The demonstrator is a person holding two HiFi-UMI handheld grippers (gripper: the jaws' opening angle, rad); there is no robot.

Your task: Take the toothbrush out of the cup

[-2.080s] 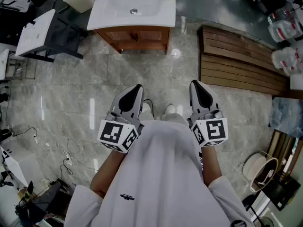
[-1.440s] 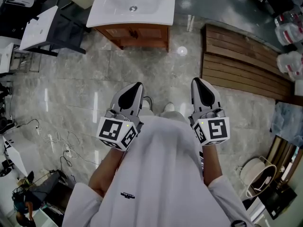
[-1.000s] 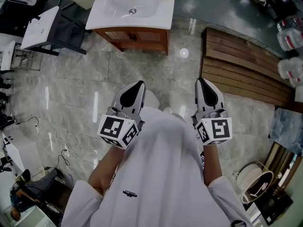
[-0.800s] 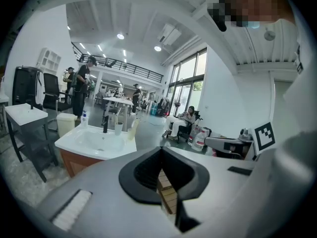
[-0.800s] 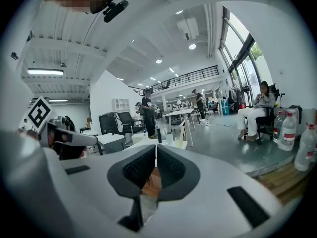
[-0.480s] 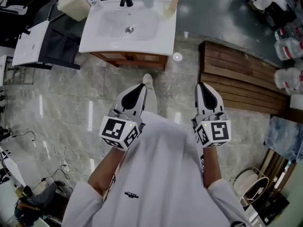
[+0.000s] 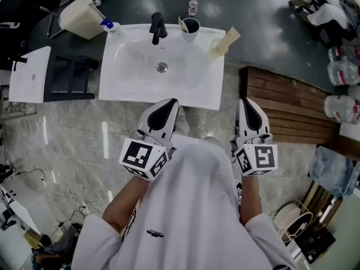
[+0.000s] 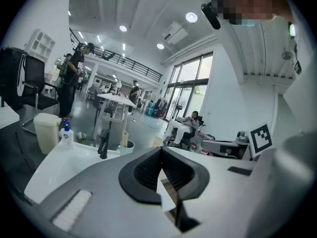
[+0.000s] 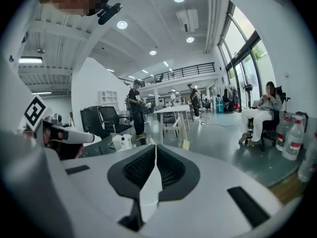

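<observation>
Both my grippers are empty right now. The left gripper (image 7: 170, 103) has its jaws pressed tight together with nothing in them, and so does the right gripper (image 7: 244, 102). I'm holding them side by side over the near edge of the sink (image 7: 129, 83).

The toothbrush (image 7: 182, 23) is well apart from both sets of jaws. It's across the basin at the far edge of the sink, just right of the black faucet (image 7: 157, 28), and it's closer to being in line with my left gripper than my right. It sits in the cup (image 7: 190, 29) with its long axis close to upright and its top end up, resting against the cup's rim on the faucet side. In the left gripper view it's a pale stick poking above the rim.

As for containers, the cup is dark inside and the brush is the only thing I can make out in it. The basin itself just shows its drain (image 7: 162, 67). There's a pump bottle with a blue top (image 7: 108, 25) at the far left corner, and a cream-coloured thing (image 7: 224, 41) at the far right corner that I can't identify.
</observation>
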